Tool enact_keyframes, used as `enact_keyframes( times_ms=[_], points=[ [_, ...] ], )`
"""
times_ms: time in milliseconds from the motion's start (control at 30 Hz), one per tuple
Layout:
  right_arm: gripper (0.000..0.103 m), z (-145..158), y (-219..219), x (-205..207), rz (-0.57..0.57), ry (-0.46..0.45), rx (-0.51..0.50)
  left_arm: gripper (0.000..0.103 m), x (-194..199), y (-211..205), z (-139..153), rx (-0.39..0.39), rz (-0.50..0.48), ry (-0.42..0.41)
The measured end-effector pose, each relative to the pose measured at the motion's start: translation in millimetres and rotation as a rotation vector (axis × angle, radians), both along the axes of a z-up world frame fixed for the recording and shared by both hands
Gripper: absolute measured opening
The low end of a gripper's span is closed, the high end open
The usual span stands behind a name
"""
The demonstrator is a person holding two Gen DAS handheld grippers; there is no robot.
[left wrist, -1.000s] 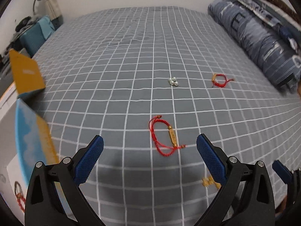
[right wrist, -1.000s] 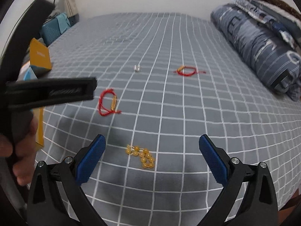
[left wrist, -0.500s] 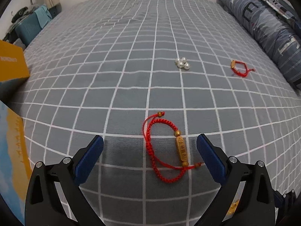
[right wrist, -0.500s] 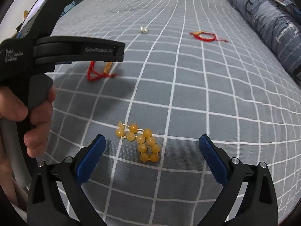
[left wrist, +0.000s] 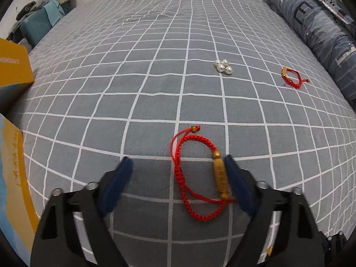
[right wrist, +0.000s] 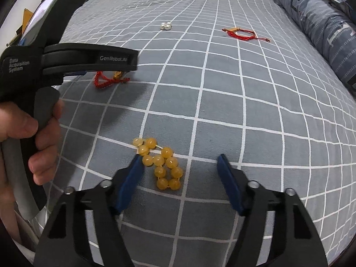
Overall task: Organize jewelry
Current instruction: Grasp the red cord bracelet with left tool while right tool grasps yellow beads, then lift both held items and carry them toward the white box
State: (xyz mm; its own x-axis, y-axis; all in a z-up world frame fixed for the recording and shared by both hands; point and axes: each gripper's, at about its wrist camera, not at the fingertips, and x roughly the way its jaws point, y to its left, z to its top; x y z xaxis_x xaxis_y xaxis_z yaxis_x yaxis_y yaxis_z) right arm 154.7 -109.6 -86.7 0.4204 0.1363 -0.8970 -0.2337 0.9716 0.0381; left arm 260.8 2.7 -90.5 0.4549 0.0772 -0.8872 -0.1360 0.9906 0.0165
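Left wrist view: the left claw (left wrist: 178, 179) is spread but has just been closing, with the red cord bracelet (left wrist: 200, 173) lying on the bed (left wrist: 111, 77) between its pads; the right pad sits just beside the gold bead, the left pad apart.

Right wrist view: the right claw (right wrist: 181, 173), likewise spread and closing, straddles the amber bead bracelet (right wrist: 161, 163), its left pad just beside the beads.

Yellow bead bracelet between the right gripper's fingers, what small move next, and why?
Probably keep closing the right gripper, whose jaws have just been narrowing: the yellow bead bracelet lies between its fingers, the left pad nearly touching, the right pad apart.
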Motion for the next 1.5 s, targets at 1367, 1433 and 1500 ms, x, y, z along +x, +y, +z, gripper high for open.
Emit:
enact_keyframes(
  times_ms=[1367, 1433, 1500],
  points=[
    [0.009, 48, 2, -17, -0.074, -0.107, 0.017, 0.012, -67, 4, 78, -0.068, -0.064, -0.137],
    [0.009, 53, 2, -19, -0.078, -0.121, 0.019, 0.012, -71, 4, 82, -0.064, -0.066, -0.144],
    [0.009, 59, 3, -22, -0.081, -0.132, 0.023, 0.012, -78, 6, 88, -0.066, -0.067, -0.156]
  ],
)
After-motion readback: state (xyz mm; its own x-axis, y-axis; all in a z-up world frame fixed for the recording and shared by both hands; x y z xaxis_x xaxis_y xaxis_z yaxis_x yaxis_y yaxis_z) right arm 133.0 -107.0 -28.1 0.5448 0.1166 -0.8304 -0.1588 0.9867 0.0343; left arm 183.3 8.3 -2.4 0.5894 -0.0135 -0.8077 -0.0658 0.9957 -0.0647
